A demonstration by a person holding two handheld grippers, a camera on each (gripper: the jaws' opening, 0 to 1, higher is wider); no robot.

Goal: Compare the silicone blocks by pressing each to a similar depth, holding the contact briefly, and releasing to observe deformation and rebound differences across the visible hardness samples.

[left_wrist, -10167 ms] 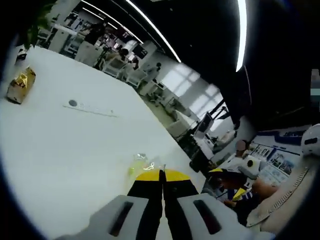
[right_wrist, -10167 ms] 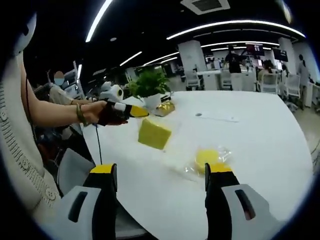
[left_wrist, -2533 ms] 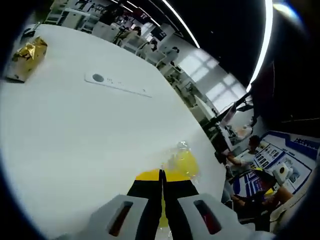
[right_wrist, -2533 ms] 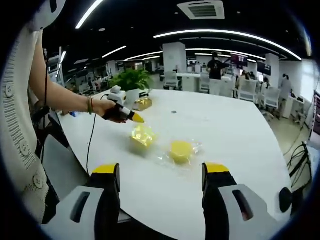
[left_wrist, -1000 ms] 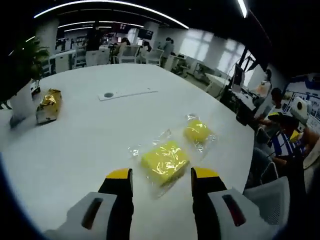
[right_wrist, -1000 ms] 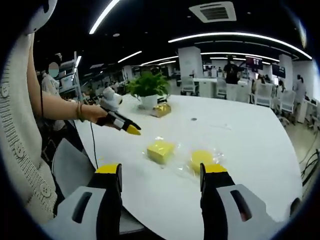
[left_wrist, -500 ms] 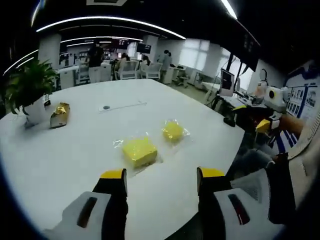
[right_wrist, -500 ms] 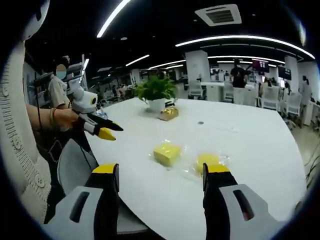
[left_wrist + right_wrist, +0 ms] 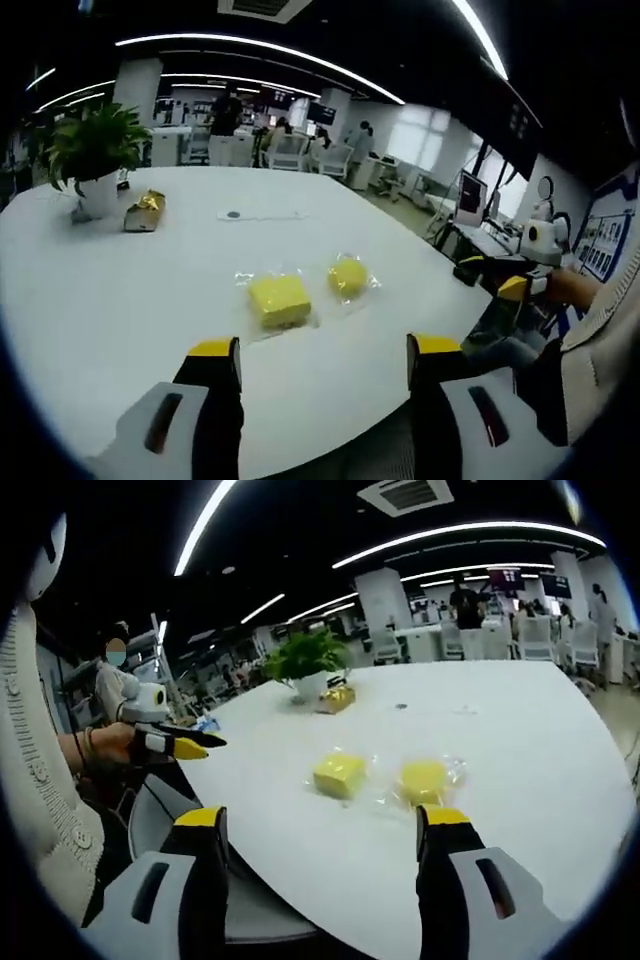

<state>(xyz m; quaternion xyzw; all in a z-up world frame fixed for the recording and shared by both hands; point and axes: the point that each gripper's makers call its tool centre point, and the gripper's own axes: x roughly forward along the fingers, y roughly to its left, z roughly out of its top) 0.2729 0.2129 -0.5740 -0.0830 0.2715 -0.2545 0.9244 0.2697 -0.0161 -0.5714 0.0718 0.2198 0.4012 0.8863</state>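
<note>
1. Left gripper [image 9: 322,350], black jaws with yellow tips: jaws wide apart, nothing between them. It hangs off the near edge of the round white table [image 9: 120,290], clear of the surface.
2. Right gripper [image 9: 325,825], same build: jaws spread wide, empty, also short of the table's near edge [image 9: 330,860]. In the left gripper view it shows beyond the table's right edge [image 9: 512,287]; in the right gripper view the left gripper shows off the table's left side [image 9: 180,745], held in a hand [image 9: 105,742].
3. Square yellow silicone block in a clear plastic wrapper [image 9: 278,300] lies flat on the table, nearest the near edge; also seen in the right gripper view [image 9: 340,773]. Neither gripper touches it.
4. Round yellow silicone block in a clear plastic wrapper [image 9: 347,277] lies just beside the square block, their wrappers close or touching; cannot tell which. Right gripper view: [image 9: 423,780].
5. Farther across the table: thin white flat strip with a dark round spot [image 9: 258,213].
6. Far side of the table: crumpled gold foil packet [image 9: 144,210], just beside a green leafy plant in a white pot [image 9: 95,160].
</note>
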